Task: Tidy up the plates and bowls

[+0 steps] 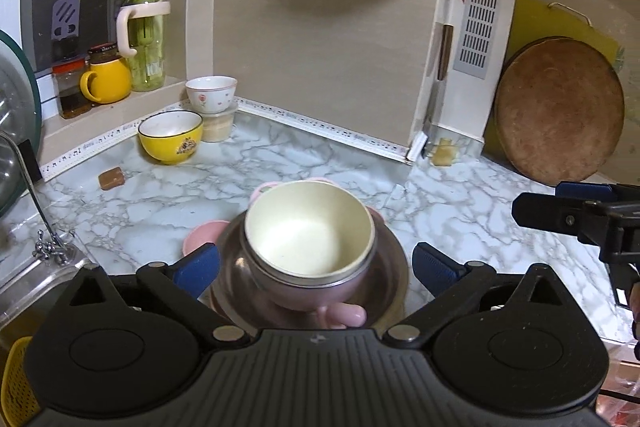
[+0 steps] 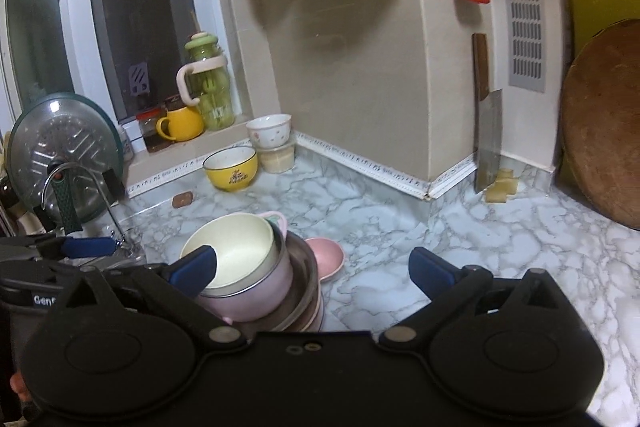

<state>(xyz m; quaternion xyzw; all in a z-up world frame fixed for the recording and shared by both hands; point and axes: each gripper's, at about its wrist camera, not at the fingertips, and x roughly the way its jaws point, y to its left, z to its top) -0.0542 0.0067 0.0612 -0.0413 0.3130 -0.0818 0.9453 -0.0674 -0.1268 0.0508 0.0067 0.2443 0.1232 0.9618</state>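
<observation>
A pink bowl with a cream inside (image 1: 310,231) (image 2: 232,251) sits tilted in a steel bowl (image 1: 390,267) (image 2: 302,267), which rests on pink plates (image 1: 200,235) (image 2: 328,255) on the marble counter. My left gripper (image 1: 316,267) is open, its blue pads wide on either side of this stack and touching nothing. My right gripper (image 2: 312,265) is open too, just right of the stack, its left pad in front of the bowl's rim. A yellow bowl (image 1: 170,137) (image 2: 231,167) and a white flowered bowl (image 1: 211,93) (image 2: 269,131) stand in the back corner.
The sink and faucet (image 1: 36,187) lie at the left, with a glass pot lid (image 2: 64,163) behind. A round wooden board (image 1: 560,111) leans at the right. A cleaver (image 2: 488,143) stands against the wall. Jars and a yellow mug (image 1: 106,81) sit on the sill.
</observation>
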